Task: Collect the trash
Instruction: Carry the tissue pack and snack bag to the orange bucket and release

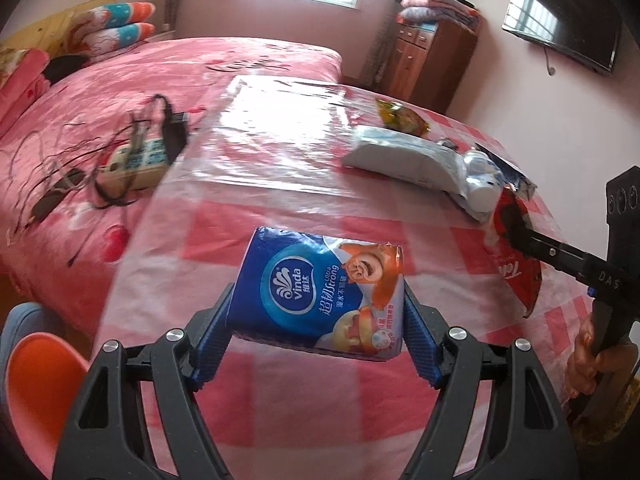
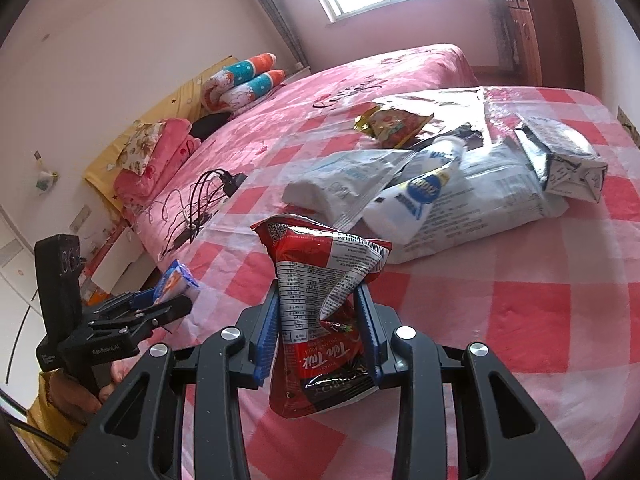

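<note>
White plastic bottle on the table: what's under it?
The white plastic bottle lies across crumpled white wrappers on the checkered tablecloth. Whatever sits beneath those wrappers is covered.

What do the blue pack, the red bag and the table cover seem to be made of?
Blue pack: thin glossy plastic film over something soft, probably tissues; it dents between the left gripper's pads.
Red bag: crinkly printed plastic film, glossy; it creases sharply in the right gripper.
Table cover: checked cloth, apparently under a clear plastic sheet; wrinkled glare shows in the left view.
</note>
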